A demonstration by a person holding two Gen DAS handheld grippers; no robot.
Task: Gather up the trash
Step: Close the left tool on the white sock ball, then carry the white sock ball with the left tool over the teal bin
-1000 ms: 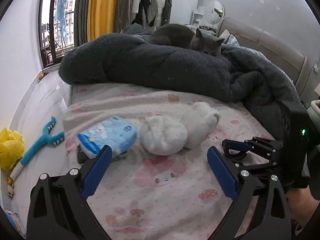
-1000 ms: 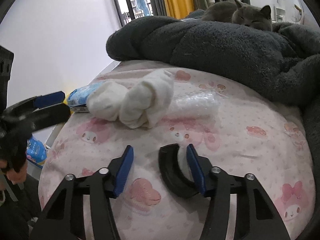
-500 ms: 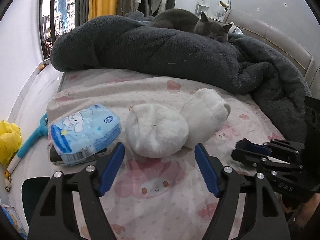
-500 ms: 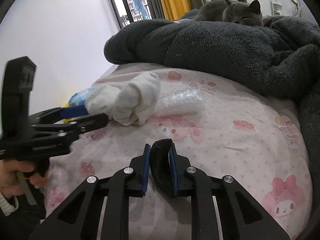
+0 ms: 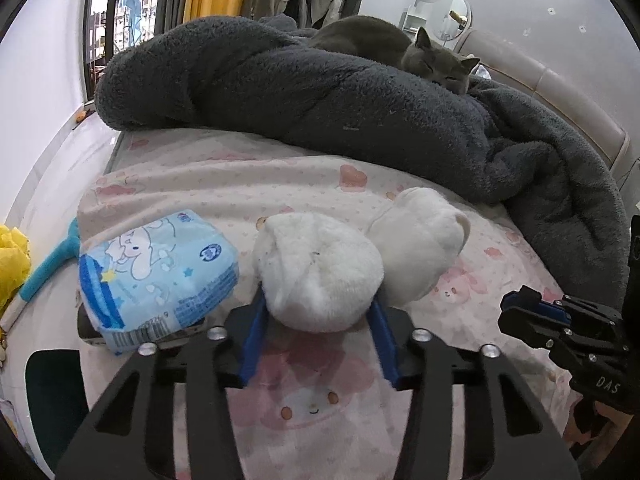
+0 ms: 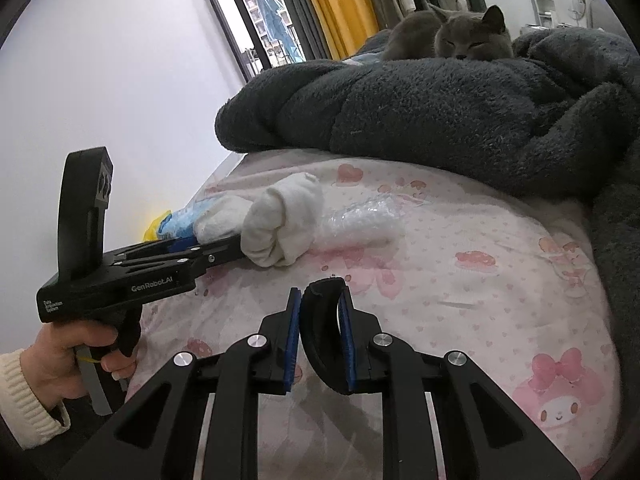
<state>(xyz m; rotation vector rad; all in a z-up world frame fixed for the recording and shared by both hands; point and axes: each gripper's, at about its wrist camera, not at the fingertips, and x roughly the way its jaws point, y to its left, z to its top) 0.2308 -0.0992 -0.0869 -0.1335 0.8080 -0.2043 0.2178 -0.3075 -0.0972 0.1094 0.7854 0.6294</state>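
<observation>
Two rolled white socks lie on the pink patterned bed sheet (image 5: 248,184). My left gripper (image 5: 318,320) is shut on the nearer white sock (image 5: 320,272); the second sock (image 5: 420,240) touches it on the right. In the right wrist view the left gripper (image 6: 216,250) grips the socks (image 6: 280,220) from the left. My right gripper (image 6: 320,316) is shut on a curved black plastic piece (image 6: 320,320) above the sheet. A clear bubble-wrap wad (image 6: 360,220) lies beside the socks. A blue tissue pack (image 5: 156,272) lies left of the socks.
A dark grey fleece blanket (image 5: 320,92) is heaped across the bed with a grey cat (image 5: 400,48) on it. A yellow bag (image 5: 12,256) and a blue toy (image 5: 48,268) lie on the floor at left. The headboard (image 5: 560,92) stands at right.
My left gripper has moved forward and closed on the nearer sock. My right gripper has closed on the black plastic piece and holds it.
</observation>
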